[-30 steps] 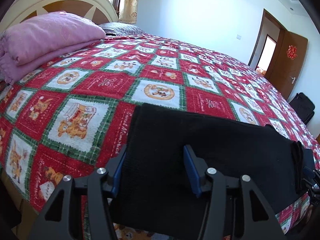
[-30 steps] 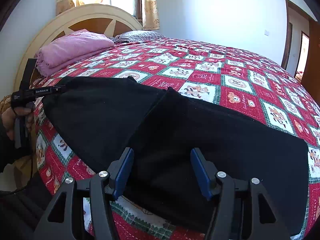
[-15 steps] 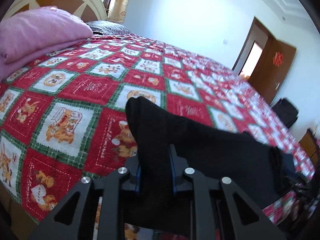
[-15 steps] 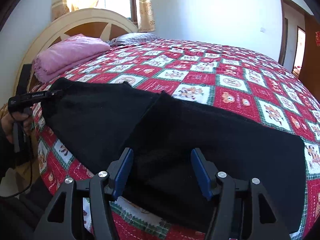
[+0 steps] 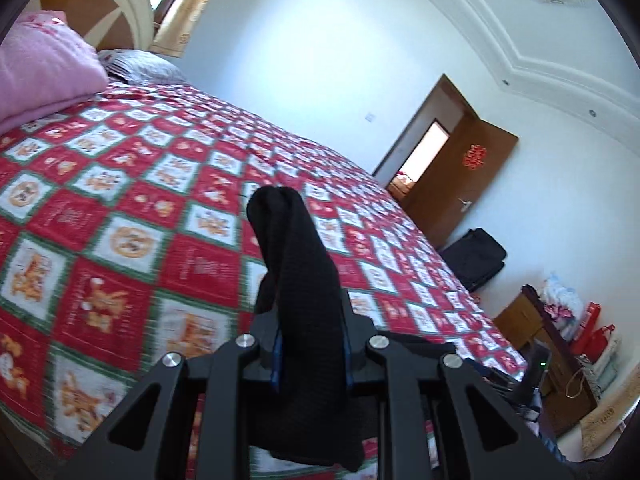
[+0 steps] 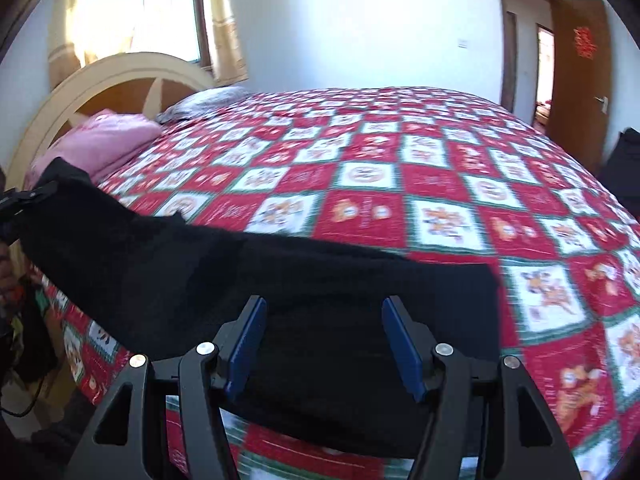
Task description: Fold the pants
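Observation:
The black pants [image 6: 280, 280] lie along the near edge of the bed. My left gripper [image 5: 310, 352] is shut on one end of the pants [image 5: 296, 280] and holds that end lifted above the quilt. From the right wrist view the left gripper [image 6: 28, 196] shows at the far left with the cloth rising to it. My right gripper [image 6: 324, 340] is open, its blue pads on either side of the other end of the pants, just above the cloth.
The bed has a red, green and white patchwork quilt [image 6: 440, 184]. A folded pink blanket [image 5: 44, 76] and a grey pillow [image 6: 204, 100] lie by the headboard [image 6: 120, 80]. A brown door [image 5: 456, 192], a black bag [image 5: 476, 260] and clutter stand beyond the bed.
My left gripper shut on the end of the pants and lifted it off the quilt, pulling the cloth up. My right gripper stayed open over the other end.

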### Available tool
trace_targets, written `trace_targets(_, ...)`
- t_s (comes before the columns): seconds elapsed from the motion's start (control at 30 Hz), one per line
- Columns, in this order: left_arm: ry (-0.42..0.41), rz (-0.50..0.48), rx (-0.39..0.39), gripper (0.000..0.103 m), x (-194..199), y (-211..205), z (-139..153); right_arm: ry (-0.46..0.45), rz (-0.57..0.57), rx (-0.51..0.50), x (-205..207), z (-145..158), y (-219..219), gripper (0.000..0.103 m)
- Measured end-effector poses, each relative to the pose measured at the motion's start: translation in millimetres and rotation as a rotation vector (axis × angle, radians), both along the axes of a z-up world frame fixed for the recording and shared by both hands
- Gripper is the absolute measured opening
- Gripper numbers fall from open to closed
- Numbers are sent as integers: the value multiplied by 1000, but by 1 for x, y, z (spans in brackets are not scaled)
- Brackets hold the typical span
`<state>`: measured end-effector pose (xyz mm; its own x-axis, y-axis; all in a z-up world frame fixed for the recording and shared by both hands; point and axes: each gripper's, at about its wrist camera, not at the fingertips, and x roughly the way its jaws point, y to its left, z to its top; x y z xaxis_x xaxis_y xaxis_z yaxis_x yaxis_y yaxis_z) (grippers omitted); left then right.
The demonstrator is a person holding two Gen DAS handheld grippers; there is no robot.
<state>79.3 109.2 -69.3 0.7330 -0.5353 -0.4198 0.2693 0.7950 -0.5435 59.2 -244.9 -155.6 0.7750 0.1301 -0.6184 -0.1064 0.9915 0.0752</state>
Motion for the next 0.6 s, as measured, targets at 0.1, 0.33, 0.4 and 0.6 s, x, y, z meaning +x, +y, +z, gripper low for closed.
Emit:
trace_targets(0.1,-13,-41,-12,22,-1,-25,13,2,-39,1,-4,1,-19,62)
trace_targets(0.33,-52,-167,33,22,2,-102,45,4,-159,7,-5,4,-60,62)
trace_targets(0.4,-52,-200,51,22,6,-124,49,0,-192,12,-5,7,-70,62)
trace_targets(0.6,-15,-289,119,22,17,-187,42,-22,-263,9,-6,11,-98,62)
